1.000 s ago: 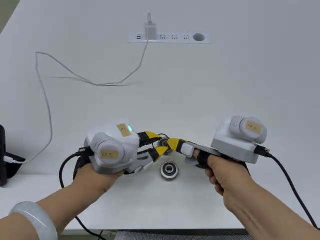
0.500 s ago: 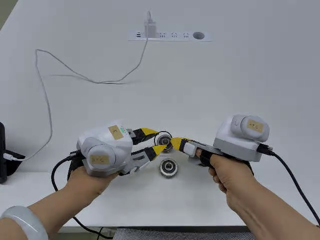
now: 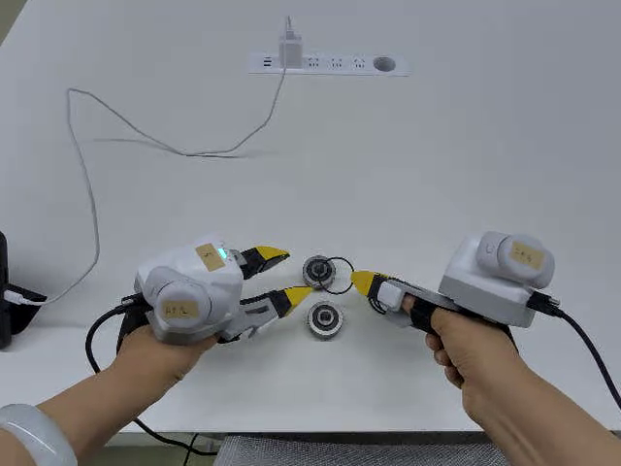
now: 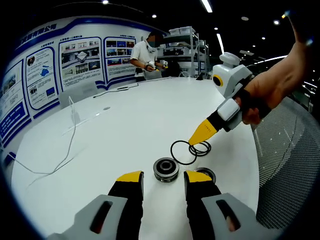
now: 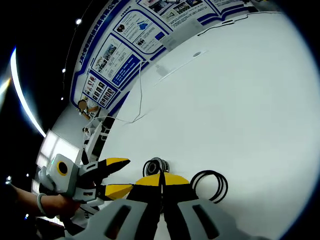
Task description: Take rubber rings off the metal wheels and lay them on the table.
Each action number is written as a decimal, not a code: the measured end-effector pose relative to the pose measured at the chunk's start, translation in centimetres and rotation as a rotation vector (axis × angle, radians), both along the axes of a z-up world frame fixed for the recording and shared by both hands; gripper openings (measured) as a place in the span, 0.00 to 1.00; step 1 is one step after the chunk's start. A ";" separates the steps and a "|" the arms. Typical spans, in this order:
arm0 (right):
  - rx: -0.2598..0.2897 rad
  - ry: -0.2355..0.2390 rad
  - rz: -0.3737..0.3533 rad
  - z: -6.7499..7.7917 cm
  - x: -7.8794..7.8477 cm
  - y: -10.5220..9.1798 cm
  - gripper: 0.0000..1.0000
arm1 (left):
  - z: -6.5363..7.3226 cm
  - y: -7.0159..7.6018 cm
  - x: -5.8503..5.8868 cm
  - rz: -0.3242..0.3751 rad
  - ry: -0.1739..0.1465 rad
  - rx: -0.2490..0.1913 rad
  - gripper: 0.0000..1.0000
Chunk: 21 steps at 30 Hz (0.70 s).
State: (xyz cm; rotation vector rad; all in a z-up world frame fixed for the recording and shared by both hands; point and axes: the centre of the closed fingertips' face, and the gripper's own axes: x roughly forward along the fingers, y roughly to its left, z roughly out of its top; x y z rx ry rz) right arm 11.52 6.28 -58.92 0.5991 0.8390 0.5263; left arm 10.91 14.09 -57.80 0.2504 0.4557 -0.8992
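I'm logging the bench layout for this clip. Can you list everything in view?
table: one, white, under everything
metal wheels: two, silver and dark, on the table between the grippers
rubber rings: at least two, black, overlapping, flat beside the far wheel
power strip: one, white, far side of the table
charger: one, white, plugged into the strip
cable: one, white, looping left from the charger
black device: one, left edge, cut off
left gripper: yellow tips, open, facing the wheels
right gripper: yellow tips, shut, by the rings
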 end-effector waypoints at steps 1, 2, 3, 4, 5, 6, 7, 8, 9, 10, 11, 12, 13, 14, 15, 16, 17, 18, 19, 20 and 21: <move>-0.003 0.001 -0.005 0.0 -0.1 -0.3 0.02 | -0.1 0.1 0.0 0.001 0.002 0.000 0.33; -0.007 0.004 -0.013 -0.1 -0.2 -0.7 0.02 | -0.1 0.2 -0.1 0.006 0.002 0.001 0.34; -0.010 0.005 -0.019 -0.1 -0.2 -1.0 0.02 | -0.1 0.3 -0.1 0.009 0.005 0.001 0.35; -0.011 0.006 -0.024 -0.1 -0.4 -1.3 0.02 | -0.1 0.4 -0.2 0.011 0.007 0.000 0.35; -0.014 0.008 -0.028 -0.2 -0.4 -1.6 0.02 | -0.2 0.5 -0.2 0.012 0.007 0.000 0.35; -0.019 0.009 -0.032 -0.2 -0.4 -1.9 0.02 | -0.2 0.5 -0.2 0.013 0.009 0.000 0.35; -0.023 0.010 -0.036 -0.3 -0.5 -2.3 0.02 | -0.3 0.5 -0.3 0.014 0.012 -0.003 0.36; -0.025 0.012 -0.040 -0.3 -0.5 -2.5 0.02 | -0.3 0.5 -0.4 0.015 0.013 -0.002 0.37; -0.032 0.014 -0.045 -0.4 -0.6 -2.9 0.02 | -0.3 0.6 -0.4 0.016 0.014 -0.001 0.37; -0.035 0.015 -0.048 -0.4 -0.6 -3.1 0.02 | -0.3 0.7 -0.5 0.018 0.017 -0.003 0.38; -0.037 0.016 -0.051 -0.5 -0.7 -3.3 0.02 | -0.4 0.7 -0.5 0.020 0.018 -0.003 0.38; -0.043 0.019 -0.058 -0.6 -0.7 -3.7 0.02 | -0.4 0.8 -0.6 0.022 0.018 0.000 0.39; -0.047 0.020 -0.061 -0.6 -0.7 -4.0 0.02 | -0.4 0.9 -0.6 0.023 0.020 -0.002 0.39; -0.052 0.021 -0.064 -0.7 -0.8 -4.3 0.02 | -0.3 0.9 -0.7 0.025 0.020 -0.005 0.39; -0.057 0.021 -0.067 -0.7 -0.8 -4.5 0.02 | -0.3 1.0 -0.7 0.026 0.021 -0.004 0.39; -0.062 0.022 -0.068 -0.7 -0.8 -4.6 0.02 | -0.3 1.0 -0.8 0.027 0.022 -0.003 0.39; -0.066 0.024 -0.070 -0.8 -0.8 -4.9 0.02 | -0.3 1.1 -0.8 0.029 0.022 -0.005 0.39; -0.068 0.026 -0.073 -0.9 -0.8 -5.0 0.02 | -0.2 1.2 -0.9 0.030 0.022 -0.007 0.40; -0.073 0.028 -0.073 -1.0 -0.8 -5.1 0.02 | -0.2 1.3 -0.9 0.035 0.023 -0.007 0.40; -0.075 0.030 -0.070 -1.1 -0.8 -5.1 0.02 | -0.1 1.4 -1.0 0.039 0.022 -0.008 0.40; -0.079 0.032 -0.070 -1.1 -0.8 -5.2 0.02 | -0.2 1.5 -1.0 0.043 0.023 -0.008 0.41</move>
